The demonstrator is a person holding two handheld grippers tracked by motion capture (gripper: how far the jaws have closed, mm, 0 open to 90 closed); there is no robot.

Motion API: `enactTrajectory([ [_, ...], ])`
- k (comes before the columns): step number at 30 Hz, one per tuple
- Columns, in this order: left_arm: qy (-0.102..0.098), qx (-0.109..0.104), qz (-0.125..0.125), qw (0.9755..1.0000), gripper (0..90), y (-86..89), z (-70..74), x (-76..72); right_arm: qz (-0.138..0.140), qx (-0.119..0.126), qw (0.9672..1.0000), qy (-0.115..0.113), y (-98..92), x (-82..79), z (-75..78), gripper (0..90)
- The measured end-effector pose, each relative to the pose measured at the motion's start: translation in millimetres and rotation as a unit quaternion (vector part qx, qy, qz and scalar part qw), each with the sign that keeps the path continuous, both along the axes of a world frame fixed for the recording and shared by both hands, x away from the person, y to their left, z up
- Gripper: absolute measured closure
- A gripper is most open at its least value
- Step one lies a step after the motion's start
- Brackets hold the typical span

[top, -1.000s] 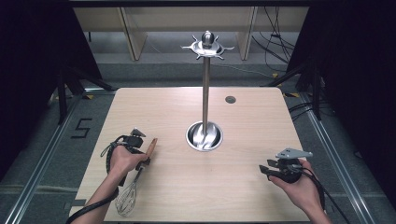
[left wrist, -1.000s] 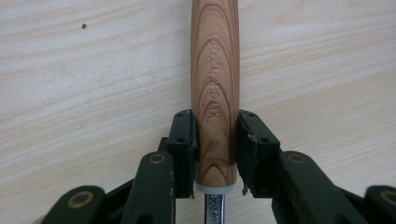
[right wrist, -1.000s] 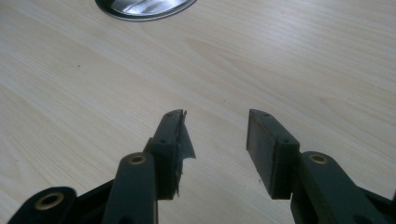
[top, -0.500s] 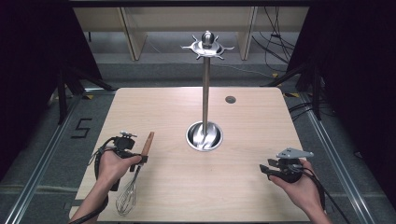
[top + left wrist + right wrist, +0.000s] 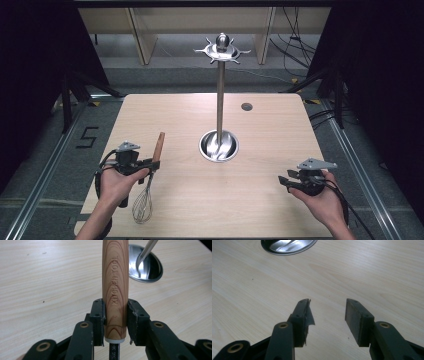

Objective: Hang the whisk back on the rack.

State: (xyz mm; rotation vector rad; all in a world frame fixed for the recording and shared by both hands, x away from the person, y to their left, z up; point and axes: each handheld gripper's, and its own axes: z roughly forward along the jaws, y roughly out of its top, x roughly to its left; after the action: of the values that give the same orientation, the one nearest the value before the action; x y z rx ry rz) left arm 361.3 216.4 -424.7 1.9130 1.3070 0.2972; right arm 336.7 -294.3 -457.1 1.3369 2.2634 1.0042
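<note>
Lower left: my left gripper (image 5: 150, 164), jaws clamped on the whisk (image 5: 148, 186) handle. Lower right: my right gripper (image 5: 289, 181), jaws just opening, empty, over the worktop (image 5: 175, 115).

Whisk (image 5: 148, 182): brown wood-grain handle, silver wires; stand (image 5: 219, 145) shiny silver.

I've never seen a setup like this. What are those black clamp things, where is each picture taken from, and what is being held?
A person sits at a wooden table holding a two-jaw gripper in each hand. The wide picture comes from a camera above, looking down. The other two come from cameras riding on each gripper, looking along its black jaws. The left gripper is clamped on the wooden handle of a whisk; the left gripper view shows that handle squeezed between the pads. The right gripper holds nothing; its jaws have just been opening, with bare table between them. In the middle stands a metal utensil stand with hooks on top and a round base.
</note>
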Motion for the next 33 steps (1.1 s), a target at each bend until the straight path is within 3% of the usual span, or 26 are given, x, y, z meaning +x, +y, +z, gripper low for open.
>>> enactTrajectory([
  [4, -0.029, -0.030, 0.007, 0.9991, 67.7, -2.2, 1.7, -4.0, -0.002, 0.001, 1.0000, 0.002, 0.2, -0.5, 0.2, 54.3],
  [7, -0.043, -0.036, 0.007, 0.9984, 67.7, -1.8, 3.5, -7.2, 0.003, -0.005, 1.0000, -0.007, -0.7, 0.2, -1.1, 54.2],
  [8, -0.050, -0.041, 0.010, 0.9978, 67.8, -2.5, 3.4, -8.1, -0.003, 0.002, 1.0000, 0.003, 0.3, -0.5, -0.1, 54.1],
  [12, -0.073, -0.052, 0.016, 0.9958, 67.8, -3.3, 5.8, -11.6, -0.001, 0.001, 1.0000, 0.000, 0.3, -0.1, -0.2, 54.0],
  [17, -0.094, -0.062, 0.009, 0.9936, 67.8, -5.1, 9.8, -13.6, 0.000, 0.000, 1.0000, -0.003, 0.0, 0.1, -0.3, 53.8],
  [20, -0.103, -0.063, 0.007, 0.9927, 67.8, -7.3, 12.9, -14.4, 0.002, -0.001, 0.9998, -0.018, -0.7, 1.3, -2.2, 53.7],
  [31, -0.122, -0.063, -0.003, 0.9905, 67.8, -15.1, 20.7, -16.4, 0.001, -0.007, 0.9998, -0.017, -1.4, 0.9, -1.0, 53.1],
  [33, -0.134, -0.063, -0.008, 0.9890, 67.8, -17.3, 25.0, -16.1, 0.001, -0.007, 0.9998, -0.017, -1.2, 0.8, -0.8, 53.1],
])
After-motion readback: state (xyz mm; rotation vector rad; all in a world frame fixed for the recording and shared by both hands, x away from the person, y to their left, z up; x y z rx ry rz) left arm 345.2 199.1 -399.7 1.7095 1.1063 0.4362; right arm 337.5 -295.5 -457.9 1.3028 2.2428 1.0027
